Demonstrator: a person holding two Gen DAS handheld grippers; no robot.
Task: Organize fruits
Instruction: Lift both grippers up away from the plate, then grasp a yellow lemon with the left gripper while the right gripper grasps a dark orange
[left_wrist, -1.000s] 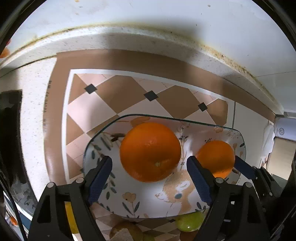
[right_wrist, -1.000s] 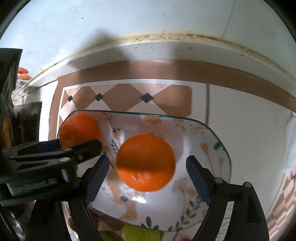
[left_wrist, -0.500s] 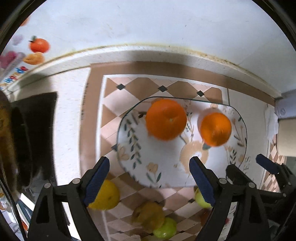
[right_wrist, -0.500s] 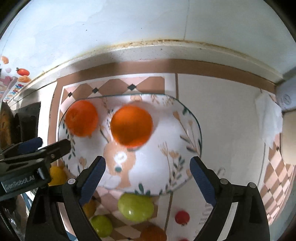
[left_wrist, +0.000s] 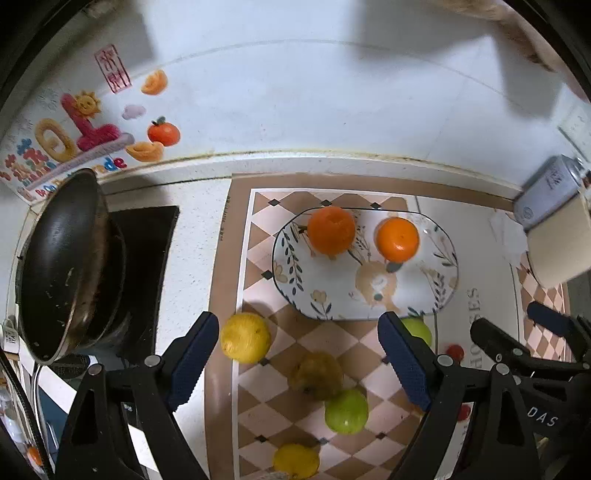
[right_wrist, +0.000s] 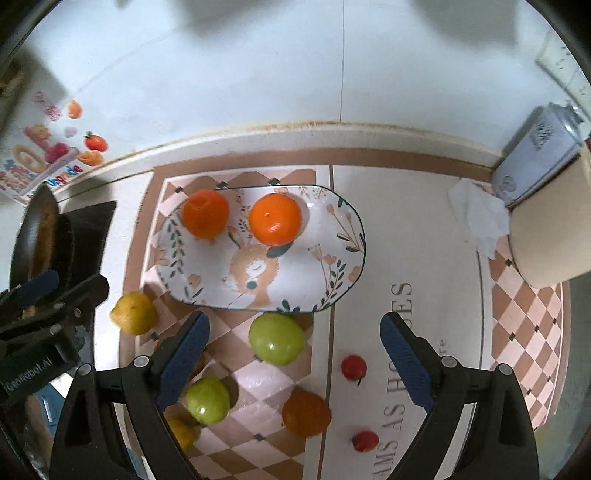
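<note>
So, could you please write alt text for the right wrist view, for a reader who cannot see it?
Two oranges sit side by side on an oval floral plate on a checkered mat, seen from above between the open, empty fingers of the right hand-held gripper. On the mat nearer the camera lie two green fruits, a yellow one, another orange and two small red ones.

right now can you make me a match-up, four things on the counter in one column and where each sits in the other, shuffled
Things:
1. two oranges
2. yellow lemon
3. black pan
4. small red fruit

Places:
A. on the stove, left of the mat
B. on the mat's pale lettered strip, right of the green apples
C. on the floral plate
D. on the mat just off the plate's left end

Pairs: 1-C, 2-D, 3-A, 4-B
</note>
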